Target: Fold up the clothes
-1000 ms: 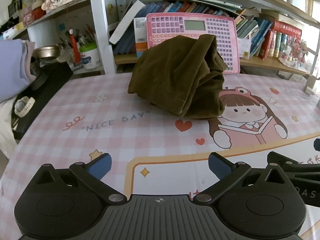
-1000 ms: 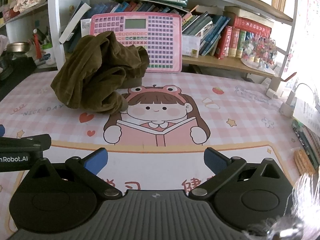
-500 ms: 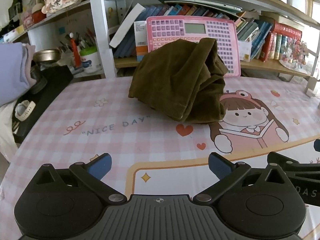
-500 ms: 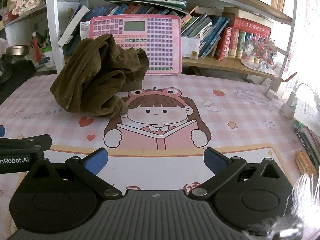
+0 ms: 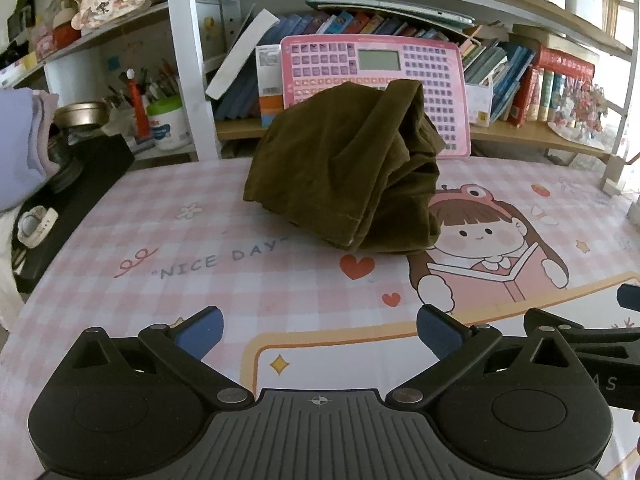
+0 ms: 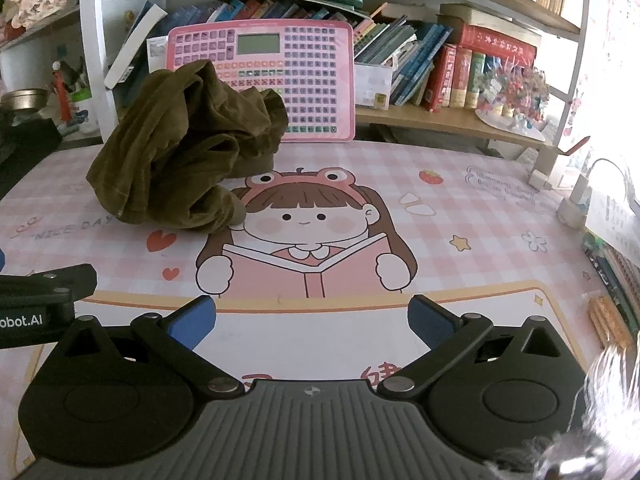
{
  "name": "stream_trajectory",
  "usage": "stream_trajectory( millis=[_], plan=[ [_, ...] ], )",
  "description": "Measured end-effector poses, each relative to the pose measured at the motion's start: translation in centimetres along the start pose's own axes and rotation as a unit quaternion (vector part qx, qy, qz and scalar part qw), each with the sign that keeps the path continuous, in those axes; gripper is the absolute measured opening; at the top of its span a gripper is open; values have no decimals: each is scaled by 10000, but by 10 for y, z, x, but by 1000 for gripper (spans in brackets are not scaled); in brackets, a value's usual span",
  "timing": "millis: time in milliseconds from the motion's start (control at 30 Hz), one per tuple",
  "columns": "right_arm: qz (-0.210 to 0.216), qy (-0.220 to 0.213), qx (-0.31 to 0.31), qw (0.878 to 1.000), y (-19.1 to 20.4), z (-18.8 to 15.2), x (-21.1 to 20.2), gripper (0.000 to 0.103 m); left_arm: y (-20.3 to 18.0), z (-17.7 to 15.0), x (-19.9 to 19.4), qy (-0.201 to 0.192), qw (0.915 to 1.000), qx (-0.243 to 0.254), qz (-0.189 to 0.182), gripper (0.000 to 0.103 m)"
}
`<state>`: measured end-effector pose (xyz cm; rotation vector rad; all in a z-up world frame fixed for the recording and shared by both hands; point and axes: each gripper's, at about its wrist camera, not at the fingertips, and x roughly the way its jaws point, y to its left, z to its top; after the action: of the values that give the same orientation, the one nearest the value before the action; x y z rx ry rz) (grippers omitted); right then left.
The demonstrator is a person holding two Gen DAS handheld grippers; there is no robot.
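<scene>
Ahead of us in the left wrist view, the crumpled olive-brown corduroy garment (image 5: 348, 176) sits in a heap on the pink checked tablecloth printed with a cartoon girl reading a book (image 5: 192, 264). We hold the left gripper (image 5: 319, 332) low over the cloth's near edge, its blue-padded fingers (image 5: 200, 330) spread wide apart with nothing between them. The garment lies well beyond the fingertips, roughly centred between them, its hem just past the "NICE DAY" lettering and its right edge touching the printed girl's head. Behind the garment, a pink toy keyboard tablet with a small grey screen (image 5: 376, 64) leans against the bookshelf.

Turning to the right wrist view, we see the right gripper (image 6: 312, 320), likewise with its blue fingers (image 6: 430, 322) parted and empty, hovering over the printed book. From here the garment (image 6: 188, 156) lies well ahead and to the left of the left finger, beside the printed girl's frog hat, in front of the pink tablet (image 6: 262, 80). The black body of the left gripper (image 6: 44, 300) juts in at the left edge.
</scene>
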<state>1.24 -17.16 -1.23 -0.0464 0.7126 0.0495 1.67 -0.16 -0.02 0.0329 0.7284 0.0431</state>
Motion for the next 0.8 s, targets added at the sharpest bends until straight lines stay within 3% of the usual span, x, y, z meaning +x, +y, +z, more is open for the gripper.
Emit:
stream_trajectory(
  millis=[300, 633, 800],
  plan=[
    [154, -28, 143, 9998, -7, 5, 9, 103, 0, 11, 12, 37, 9999, 0, -165, 103],
    [782, 76, 980, 9921, -43, 27, 22, 103, -16, 55, 52, -97, 9989, 400, 237, 103],
    [792, 159, 1357, 9874, -62, 33, 27, 103, -28, 76, 72, -252, 9979, 551, 231, 103]
  ],
)
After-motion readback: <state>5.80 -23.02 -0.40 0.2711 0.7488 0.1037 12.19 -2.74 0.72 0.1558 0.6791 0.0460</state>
